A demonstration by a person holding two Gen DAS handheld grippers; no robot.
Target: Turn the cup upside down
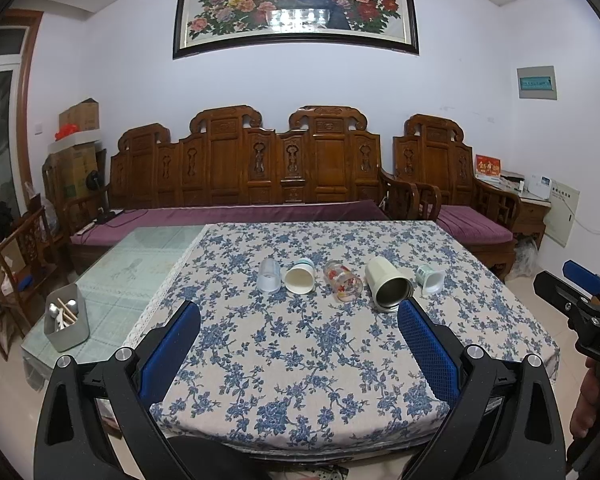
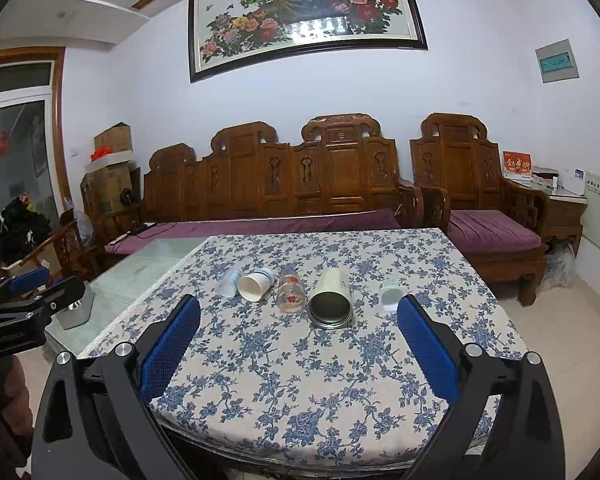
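Several cups lie on their sides in a row on the floral tablecloth (image 1: 300, 360): a clear plastic cup (image 1: 269, 275), a white paper cup (image 1: 300, 276), a flowered glass (image 1: 343, 281), a cream steel tumbler (image 1: 388, 289) and a small pale green cup (image 1: 432, 278). The same row shows in the right wrist view: clear cup (image 2: 229, 281), paper cup (image 2: 255, 284), glass (image 2: 291, 289), tumbler (image 2: 331, 298), green cup (image 2: 392, 294). My left gripper (image 1: 300, 316) and right gripper (image 2: 299, 312) are both open and empty, held before the table's near edge.
A grey utensil holder (image 1: 66, 322) stands on the glass table (image 1: 140, 264) left of the cloth. A carved wooden sofa (image 1: 244, 168) and armchair (image 1: 452, 176) stand behind. The right gripper also shows at the left wrist view's right edge (image 1: 580, 292).
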